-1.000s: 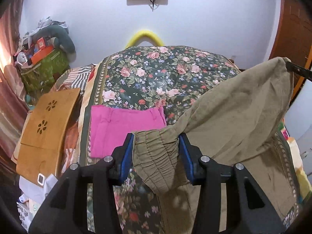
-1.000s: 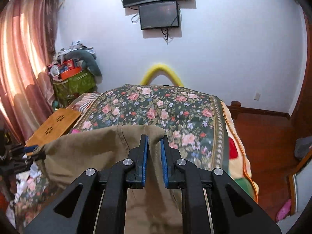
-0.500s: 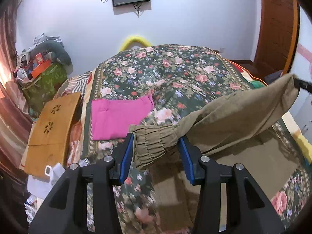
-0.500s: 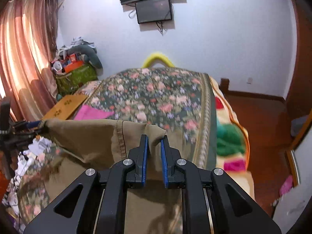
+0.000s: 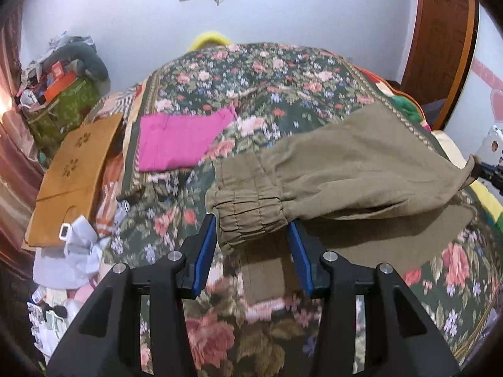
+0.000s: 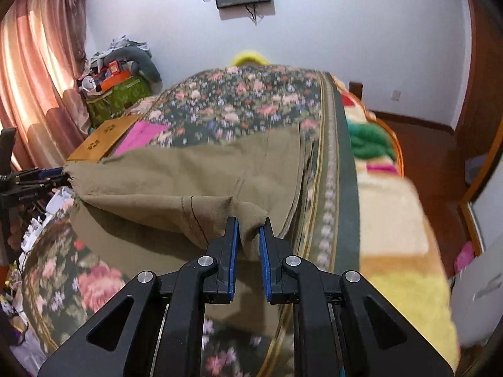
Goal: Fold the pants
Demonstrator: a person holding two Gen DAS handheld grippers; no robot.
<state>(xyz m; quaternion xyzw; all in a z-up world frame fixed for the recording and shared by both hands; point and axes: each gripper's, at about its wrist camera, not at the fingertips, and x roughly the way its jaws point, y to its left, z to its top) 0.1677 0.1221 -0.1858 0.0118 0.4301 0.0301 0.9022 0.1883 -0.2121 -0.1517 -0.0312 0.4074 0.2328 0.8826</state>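
Olive-khaki pants hang stretched between my two grippers, low over the floral bed. My left gripper is shut on the gathered elastic waistband. My right gripper is shut on a bunched fold of the pants at the other end. The lower part of the pants lies on the bed under the raised layer. In the right wrist view the left gripper shows at the far left, holding the cloth's corner.
Folded pink cloth lies on the bed's left side. A wooden lap table leans at the bed's left edge, above papers and clutter. A green bag with items stands by the wall. A wooden door is right.
Both grippers have come down toward the bed, bringing the stretched pants lower and flatter over the part lying on the bed. Both still hold the cloth.
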